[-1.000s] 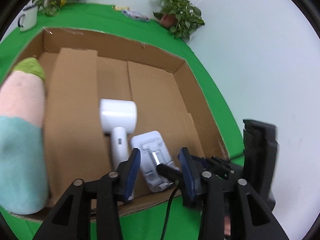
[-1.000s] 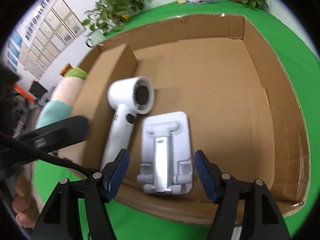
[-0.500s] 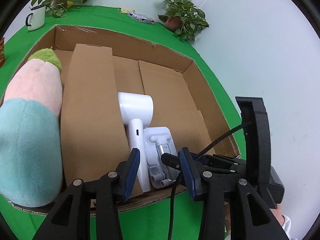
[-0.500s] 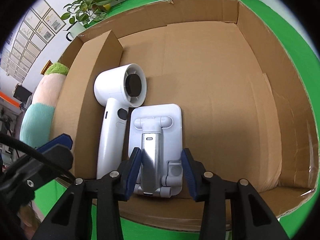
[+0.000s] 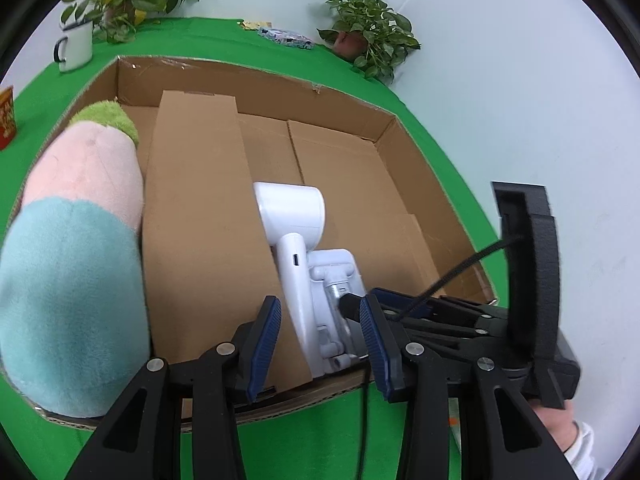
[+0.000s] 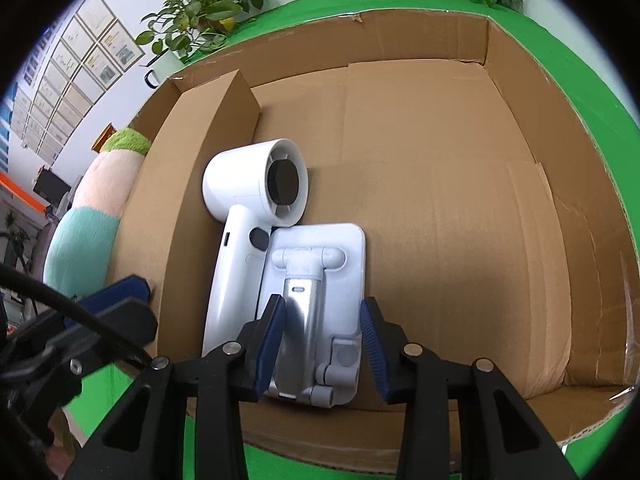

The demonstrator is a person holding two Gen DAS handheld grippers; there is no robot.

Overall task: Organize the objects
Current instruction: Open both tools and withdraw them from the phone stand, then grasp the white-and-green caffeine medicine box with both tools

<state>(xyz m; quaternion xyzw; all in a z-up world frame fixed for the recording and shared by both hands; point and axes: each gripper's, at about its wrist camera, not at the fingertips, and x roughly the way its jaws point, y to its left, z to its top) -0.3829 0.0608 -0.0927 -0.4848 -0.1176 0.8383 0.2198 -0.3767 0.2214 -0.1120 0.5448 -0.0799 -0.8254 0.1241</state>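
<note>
A white hair dryer [image 6: 244, 236] and a white folding phone stand [image 6: 320, 280] lie side by side in an open cardboard box [image 6: 440, 92]; both also show in the left wrist view, the dryer [image 5: 292, 232] and the stand [image 5: 336, 280]. A cardboard divider [image 5: 200, 220] separates them from a pastel plush toy [image 5: 72, 260]. My right gripper [image 6: 322, 334] is open, its jaws on either side of the stand's near end, not touching. My left gripper [image 5: 320, 338] is open and empty at the box's near edge, by the dryer handle.
The box sits on a green cloth [image 5: 224, 40]. A white mug [image 5: 74, 46], potted plants [image 5: 372, 28] and a red cup [image 5: 6, 116] stand beyond it. The box's right half [image 6: 460, 220] holds nothing. A black cable [image 5: 460, 268] crosses by the right gripper.
My right gripper narrowed from wide open and moved in around the stand's near end. The left gripper shifted right and closer to the box edge, staying open.
</note>
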